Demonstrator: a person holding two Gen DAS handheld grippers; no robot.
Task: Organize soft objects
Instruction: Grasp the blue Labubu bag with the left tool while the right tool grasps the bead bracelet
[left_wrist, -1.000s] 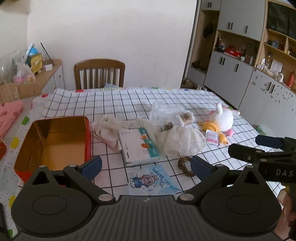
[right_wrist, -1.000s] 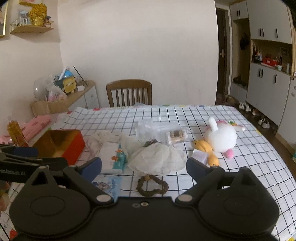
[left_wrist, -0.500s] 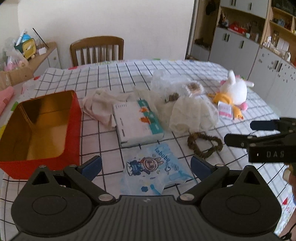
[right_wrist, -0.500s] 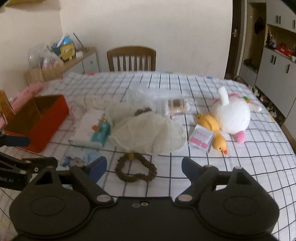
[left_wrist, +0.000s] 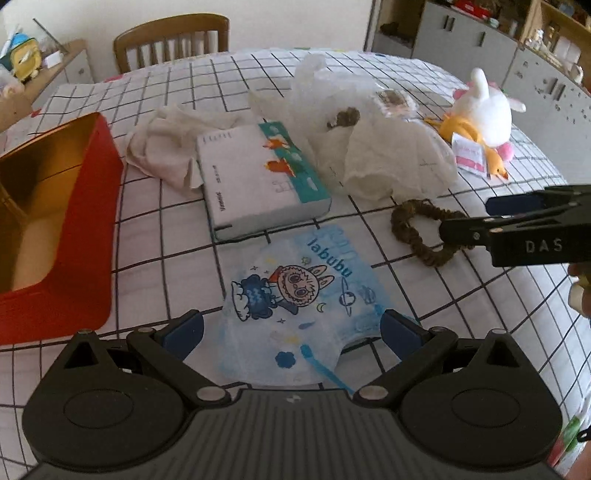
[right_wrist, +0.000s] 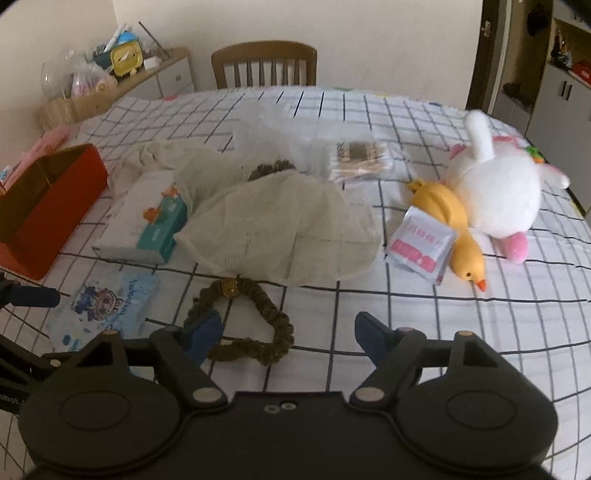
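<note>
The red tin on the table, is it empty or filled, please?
Empty, as far as visible: the red tin shows only its bare gold inside; its near corner is hidden.

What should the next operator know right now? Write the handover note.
Left claw: open, over the blue labubu packet, not gripping.
Right claw: open, jaws have just been closing; brown scrunchie lies partly between them, not pinched.
Red tin: on the left, looks empty.
On the cloth: tissue pack, mesh bag, white rag, plush toys, pink sachet.
Done: nothing sorted yet. Left: everything.
</note>
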